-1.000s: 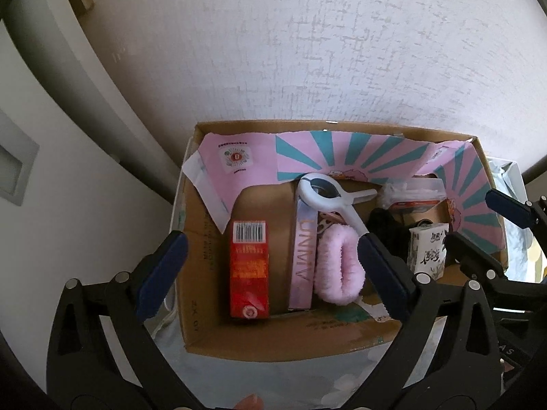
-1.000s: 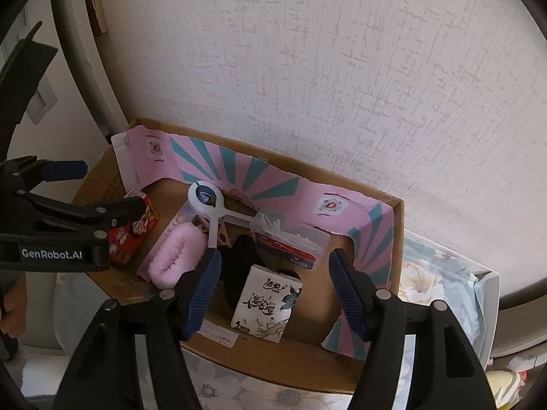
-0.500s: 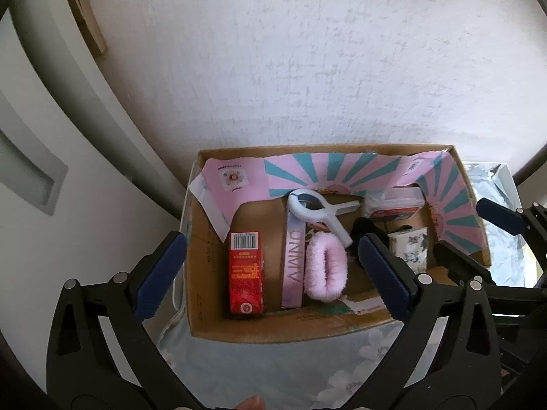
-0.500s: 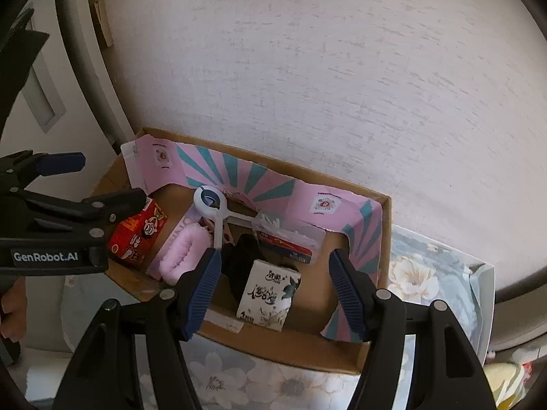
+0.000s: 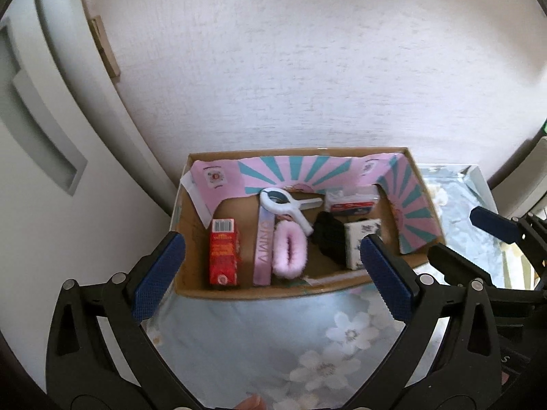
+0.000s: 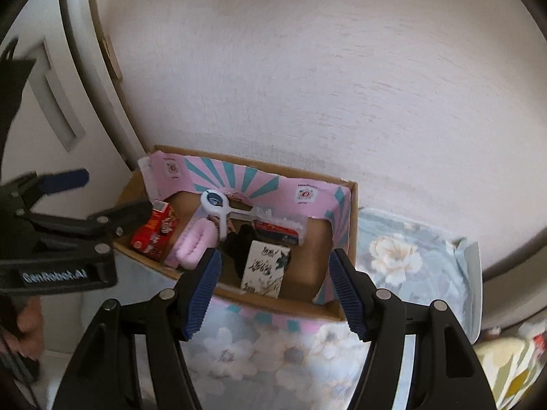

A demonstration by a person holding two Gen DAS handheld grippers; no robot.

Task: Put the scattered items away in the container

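A cardboard box with pink and teal flaps stands against the wall. Inside lie a red carton, a pink strip box, a pink fluffy scrunchie, a white clip, a black item, a white tissue pack and a clear plastic case. My left gripper is open and empty, above the box's near edge. My right gripper is open and empty, also in front of the box.
The box sits on a pale blue floral cloth. A white textured wall rises behind. A white door or cabinet panel is at the left. The right gripper shows in the left wrist view.
Both grippers have pulled back and up from the box, so the box looks smaller and more floral cloth shows in front. The items in the box have not moved.
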